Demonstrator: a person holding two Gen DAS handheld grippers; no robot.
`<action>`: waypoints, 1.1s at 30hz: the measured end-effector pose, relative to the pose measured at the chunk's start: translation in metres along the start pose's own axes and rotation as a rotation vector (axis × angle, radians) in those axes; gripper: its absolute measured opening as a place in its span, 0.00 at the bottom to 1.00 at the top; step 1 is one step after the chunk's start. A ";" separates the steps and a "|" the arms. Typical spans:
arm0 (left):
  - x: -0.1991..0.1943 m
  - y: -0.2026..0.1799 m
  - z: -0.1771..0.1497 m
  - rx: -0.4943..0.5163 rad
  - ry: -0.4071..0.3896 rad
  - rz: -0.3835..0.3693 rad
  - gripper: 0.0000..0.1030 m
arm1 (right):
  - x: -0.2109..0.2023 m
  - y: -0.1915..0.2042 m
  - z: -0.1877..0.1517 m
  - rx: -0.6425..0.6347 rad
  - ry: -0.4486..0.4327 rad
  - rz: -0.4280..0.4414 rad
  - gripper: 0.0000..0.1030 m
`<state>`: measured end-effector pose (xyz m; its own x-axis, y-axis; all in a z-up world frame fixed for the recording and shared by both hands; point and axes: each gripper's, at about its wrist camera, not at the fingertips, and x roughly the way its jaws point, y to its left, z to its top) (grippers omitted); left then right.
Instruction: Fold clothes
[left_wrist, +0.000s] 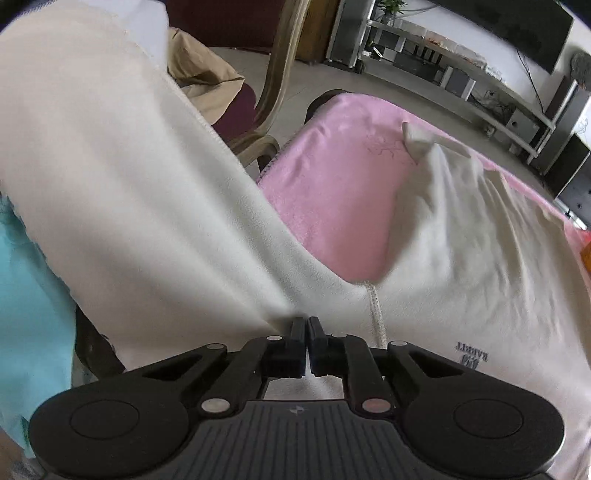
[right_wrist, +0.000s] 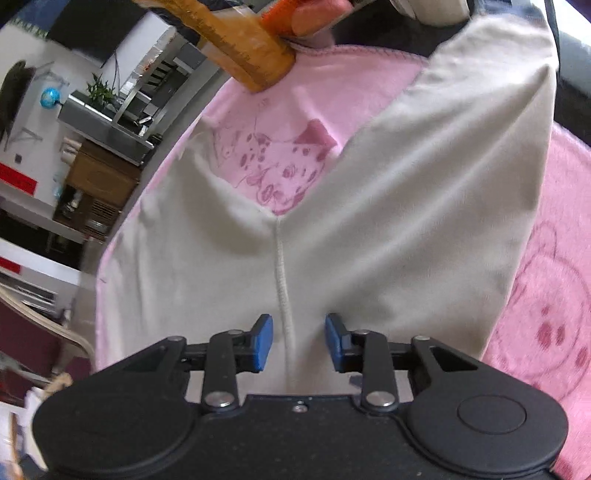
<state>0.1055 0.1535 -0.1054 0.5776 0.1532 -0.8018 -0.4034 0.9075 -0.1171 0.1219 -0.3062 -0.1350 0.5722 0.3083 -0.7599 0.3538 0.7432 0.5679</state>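
Your left gripper (left_wrist: 307, 325) pinches the cream trousers (left_wrist: 461, 258) | your right gripper (right_wrist: 299, 341) is spread, straddling their centre seam (right_wrist: 281, 280); pink blanket (right_wrist: 546, 258) underneath

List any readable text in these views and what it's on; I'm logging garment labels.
Print on the cream pants: two short lines, upside down to the camera and blurred; the upper may read "RABBIT", not certain.
Red signs on the wall in the right wrist view: too small and blurred to read.
Pink blanket: cartoon drawings only, no words.
Nothing else legible.
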 end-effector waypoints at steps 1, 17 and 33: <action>-0.002 -0.003 -0.001 0.019 -0.002 0.012 0.11 | 0.000 0.002 0.000 -0.022 -0.009 -0.016 0.24; -0.055 -0.017 -0.069 0.434 0.149 0.011 0.14 | -0.038 0.005 -0.042 -0.207 0.116 -0.151 0.29; -0.053 -0.029 -0.069 0.381 0.046 -0.027 0.17 | -0.044 0.001 -0.069 -0.170 0.177 0.056 0.29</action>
<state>0.0376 0.0924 -0.0995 0.5487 0.1180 -0.8277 -0.0907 0.9925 0.0814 0.0464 -0.2781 -0.1229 0.4437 0.4395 -0.7810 0.1869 0.8069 0.5603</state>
